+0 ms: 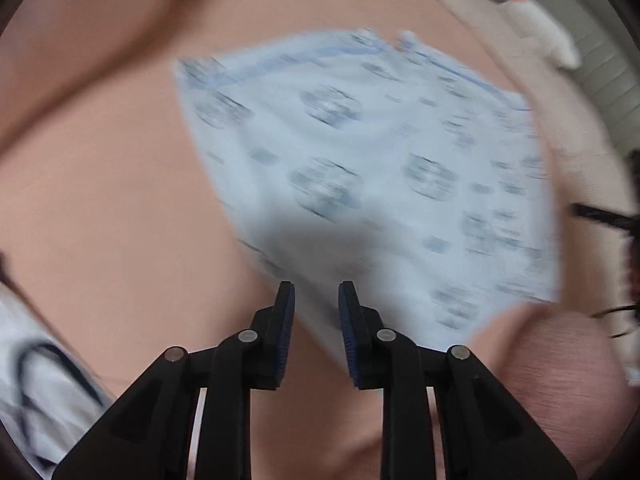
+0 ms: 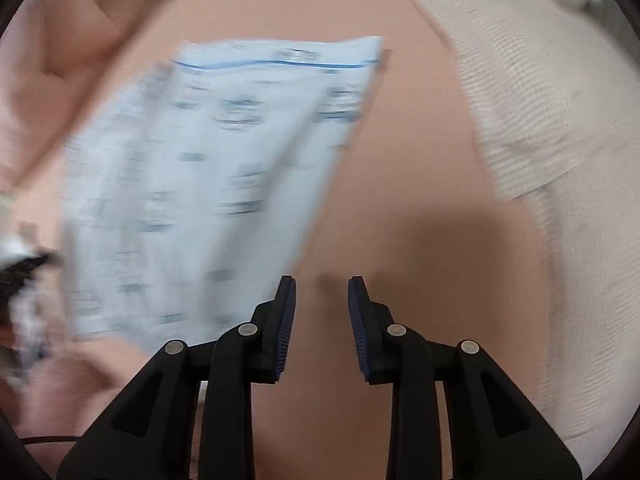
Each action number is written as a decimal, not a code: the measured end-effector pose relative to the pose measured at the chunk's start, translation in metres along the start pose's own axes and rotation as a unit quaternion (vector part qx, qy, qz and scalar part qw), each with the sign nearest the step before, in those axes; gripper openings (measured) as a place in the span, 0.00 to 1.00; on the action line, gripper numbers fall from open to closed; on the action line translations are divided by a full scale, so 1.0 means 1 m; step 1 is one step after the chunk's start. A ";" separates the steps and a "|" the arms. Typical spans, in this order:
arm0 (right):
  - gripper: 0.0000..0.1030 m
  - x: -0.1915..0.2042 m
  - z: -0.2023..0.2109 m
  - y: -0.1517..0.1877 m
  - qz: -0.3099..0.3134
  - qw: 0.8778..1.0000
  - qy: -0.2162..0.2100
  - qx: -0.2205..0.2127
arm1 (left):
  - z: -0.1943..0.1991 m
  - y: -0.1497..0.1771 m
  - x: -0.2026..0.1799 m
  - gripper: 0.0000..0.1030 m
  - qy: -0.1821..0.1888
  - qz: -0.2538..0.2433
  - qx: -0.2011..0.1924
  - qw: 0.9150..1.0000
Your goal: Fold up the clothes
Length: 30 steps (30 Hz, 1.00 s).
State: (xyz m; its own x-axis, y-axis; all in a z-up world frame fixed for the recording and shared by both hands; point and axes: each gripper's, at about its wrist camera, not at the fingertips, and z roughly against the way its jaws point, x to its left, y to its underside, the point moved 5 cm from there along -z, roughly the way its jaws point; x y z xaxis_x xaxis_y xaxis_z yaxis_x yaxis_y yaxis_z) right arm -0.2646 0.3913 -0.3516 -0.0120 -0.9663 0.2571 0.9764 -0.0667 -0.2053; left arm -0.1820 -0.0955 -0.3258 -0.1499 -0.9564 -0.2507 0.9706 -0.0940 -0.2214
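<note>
A pale blue printed garment (image 1: 360,168) lies flat on a peach-coloured sheet (image 1: 100,184). The left tongs (image 1: 316,292) hang just over its near edge, jaws narrowly apart with nothing between them. In the right wrist view the garment (image 2: 208,184) sits up and left of the right tongs (image 2: 322,286), also parted and empty, over bare sheet. Motion blur smears the print; no writing is readable, and it may be only pattern. A cream textured cloth (image 2: 540,120) is cut off at the right.

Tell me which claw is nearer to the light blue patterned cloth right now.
Left. The left claw hangs open directly above the light blue patterned cloth, over its near edge. The right claw is open above bare pink surface, beside the cloth's edge.
</note>
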 end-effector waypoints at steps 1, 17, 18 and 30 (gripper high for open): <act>0.31 0.005 -0.002 0.004 -0.002 1.000 -0.006 0.002 | -0.004 0.004 -0.004 0.25 0.006 -0.004 0.014 1.000; 0.07 0.044 -0.047 0.051 0.094 0.989 0.099 0.053 | -0.019 0.048 0.004 0.26 -0.069 -0.026 0.091 0.993; 0.07 0.040 -0.045 0.056 0.083 0.991 0.087 0.055 | -0.014 0.050 0.005 0.26 -0.044 -0.010 0.084 0.995; 0.38 0.079 -0.069 0.071 0.015 0.988 -0.108 0.112 | -0.020 0.049 -0.001 0.44 0.071 0.061 0.106 0.990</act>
State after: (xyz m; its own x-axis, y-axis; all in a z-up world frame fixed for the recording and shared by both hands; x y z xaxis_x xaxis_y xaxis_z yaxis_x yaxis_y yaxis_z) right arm -0.2112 0.2929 -0.4109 0.0394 -0.8895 0.4552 0.9992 0.0405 -0.0075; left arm -0.1376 -0.0932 -0.3551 -0.0395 -0.9169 -0.3971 0.9986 -0.0506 0.0176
